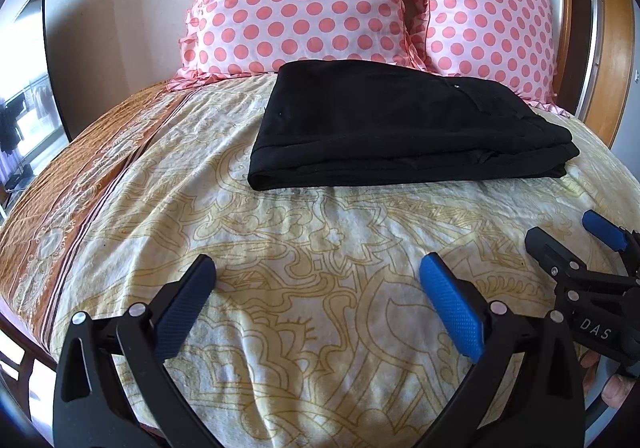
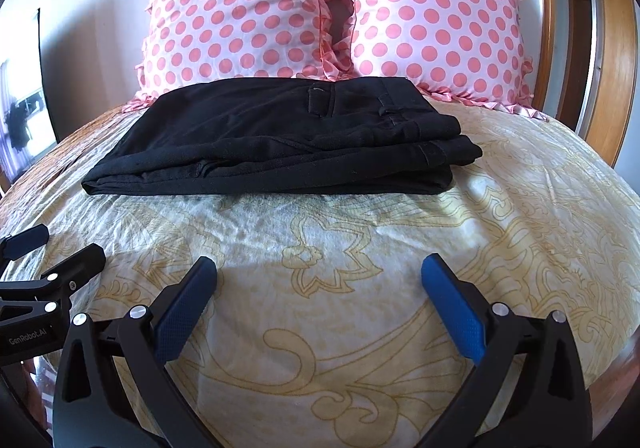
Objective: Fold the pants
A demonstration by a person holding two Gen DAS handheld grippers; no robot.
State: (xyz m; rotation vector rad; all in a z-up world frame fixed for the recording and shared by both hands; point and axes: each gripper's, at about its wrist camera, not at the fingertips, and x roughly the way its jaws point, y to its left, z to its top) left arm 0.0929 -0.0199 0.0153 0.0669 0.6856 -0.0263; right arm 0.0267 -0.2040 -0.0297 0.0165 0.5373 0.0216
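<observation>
Nearest, the left gripper (image 1: 318, 272) and the right gripper (image 2: 319, 272) hover side by side low over the bed (image 2: 320, 328), each with its blue-padded fingers spread wide apart and holding nothing. Both sit well short of the garment, which suggests the work is finished or nearly so. Each gripper shows in the other's view: the right one's body reads "DAS" in white letters, the left one's reads "GenRobot.AI".

Beneath them lies a cream bedspread with a yellow scroll pattern (a brown patterned border runs along the left side).

Farther on, the pants (image 2: 280, 143), black, lie on the bed in a flat rectangular stack of several layers, belt loops visible on the top layer; they appear already folded.

Behind, touching the pants' far edge, two pink polka-dot pillows (image 1: 296, 3) lean upright against the headboard (image 2: 616, 67).
</observation>
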